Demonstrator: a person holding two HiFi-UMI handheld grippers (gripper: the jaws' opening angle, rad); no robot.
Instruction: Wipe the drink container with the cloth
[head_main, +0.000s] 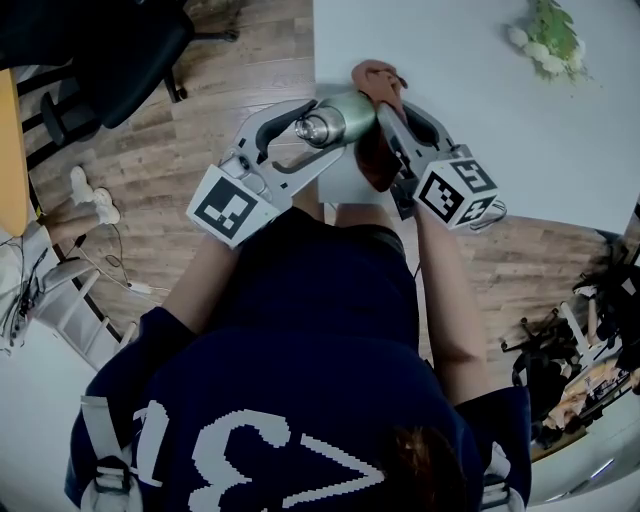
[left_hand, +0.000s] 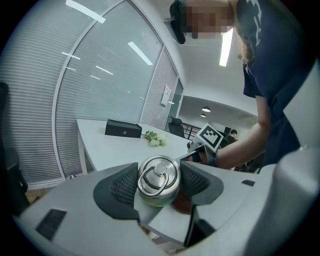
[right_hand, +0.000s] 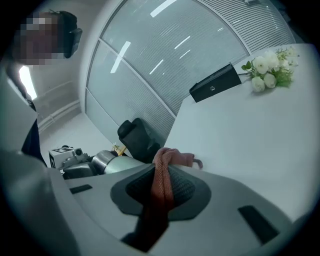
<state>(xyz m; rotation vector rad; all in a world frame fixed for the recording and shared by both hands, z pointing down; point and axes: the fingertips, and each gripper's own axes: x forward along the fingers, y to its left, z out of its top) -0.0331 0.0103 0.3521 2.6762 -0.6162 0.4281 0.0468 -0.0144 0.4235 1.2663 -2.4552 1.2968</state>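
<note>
Holding the flask (head_main: 345, 118) sideways in the clenched left gripper (head_main: 320, 133) above the tabletop's (head_main: 480, 130) near-left corner, cap facing that gripper, with the cloth (head_main: 377, 78), pinched in the right gripper (right_hand: 161, 175), against its base.

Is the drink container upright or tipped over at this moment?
Tipped: the drink container lies sideways, clamped in the left gripper, with its ringed cap pointing straight at that gripper's camera.

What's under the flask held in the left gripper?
The left gripper view shows the red cloth just below the flask, and the white table corner beneath both. The flask's body covers where cloth meets metal, so contact can't be confirmed.
</note>
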